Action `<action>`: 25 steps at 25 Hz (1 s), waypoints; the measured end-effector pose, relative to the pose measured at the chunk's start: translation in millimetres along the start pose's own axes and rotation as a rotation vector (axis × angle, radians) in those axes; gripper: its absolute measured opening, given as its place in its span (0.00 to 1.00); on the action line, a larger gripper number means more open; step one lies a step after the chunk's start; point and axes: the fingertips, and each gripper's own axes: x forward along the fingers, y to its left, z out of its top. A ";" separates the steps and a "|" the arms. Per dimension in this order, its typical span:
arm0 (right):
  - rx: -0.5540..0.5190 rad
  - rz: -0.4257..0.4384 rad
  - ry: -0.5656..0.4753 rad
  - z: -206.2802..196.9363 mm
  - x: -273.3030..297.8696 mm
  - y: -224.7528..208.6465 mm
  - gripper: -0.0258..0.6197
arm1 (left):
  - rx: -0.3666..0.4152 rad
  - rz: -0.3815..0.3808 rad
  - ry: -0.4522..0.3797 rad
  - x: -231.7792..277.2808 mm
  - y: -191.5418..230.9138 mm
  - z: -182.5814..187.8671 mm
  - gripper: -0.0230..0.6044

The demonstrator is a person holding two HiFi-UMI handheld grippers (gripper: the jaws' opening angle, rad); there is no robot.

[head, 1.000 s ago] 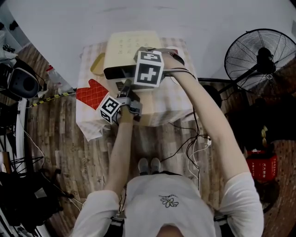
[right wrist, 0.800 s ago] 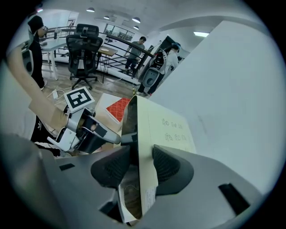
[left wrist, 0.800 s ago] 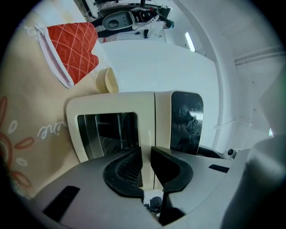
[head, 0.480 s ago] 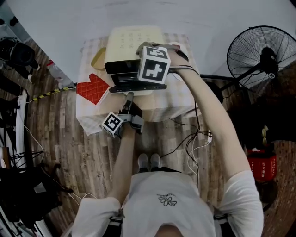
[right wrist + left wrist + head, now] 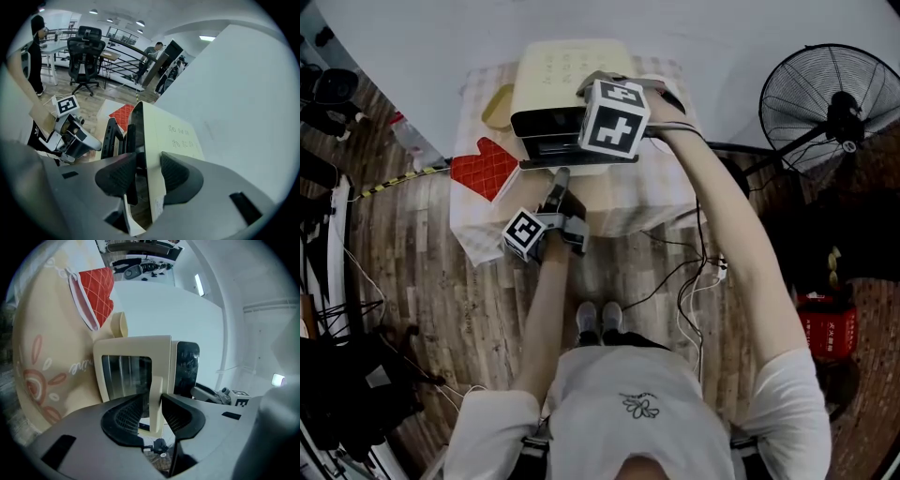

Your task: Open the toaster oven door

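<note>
The cream toaster oven [image 5: 555, 82] stands on a small clothed table, its glass door [image 5: 574, 159] swung down and open toward me. In the left gripper view the door's cream handle [image 5: 155, 401] runs between the jaws of my left gripper [image 5: 152, 412]. Those jaws are opening, and a thin gap shows at the left pad. In the head view, the left gripper [image 5: 560, 178] sits at the door's front edge. My right gripper [image 5: 147, 171] is shut on the oven's front right edge, one pad on the cream wall [image 5: 164, 140], the other on the dark front.
A red oven mitt [image 5: 485, 169] lies left of the oven on the cloth, with a yellow board [image 5: 497, 105] behind it. The table's checked cloth [image 5: 652, 192] hangs over the front edge. A standing fan [image 5: 825, 108] is to the right, and cables [image 5: 694, 272] trail on the wooden floor.
The oven door has swung from nearly closed down to open. My left gripper drew back toward me with the handle. The right gripper stayed on the oven.
</note>
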 end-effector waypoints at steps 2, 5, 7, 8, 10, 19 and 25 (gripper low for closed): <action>0.005 0.002 -0.001 0.2 0.2 -0.4 0.28 | 0.012 0.024 0.003 -1.5 4.7 0.8 0.25; 0.012 -0.001 -0.003 0.2 -0.7 -1.8 0.28 | 0.063 0.078 0.007 -4.6 10.3 1.6 0.27; 0.016 -0.004 -0.005 0.2 -1.2 -1.9 0.28 | 0.092 0.100 0.012 -6.4 9.5 0.9 0.27; 0.018 -0.005 -0.006 0.5 -1.0 -1.9 0.28 | 0.100 0.107 0.015 -7.2 8.9 0.7 0.26; 0.018 -0.008 -0.005 1.0 -0.6 -2.1 0.28 | 0.094 0.115 0.019 -8.7 9.1 0.1 0.25; 0.024 -0.020 0.000 1.4 -0.7 -0.4 0.28 | 0.076 0.147 0.023 -20.9 16.0 -4.9 0.28; 0.032 -0.025 -0.004 1.1 -0.6 -0.6 0.28 | 0.077 0.169 0.031 -30.3 20.9 -9.0 0.28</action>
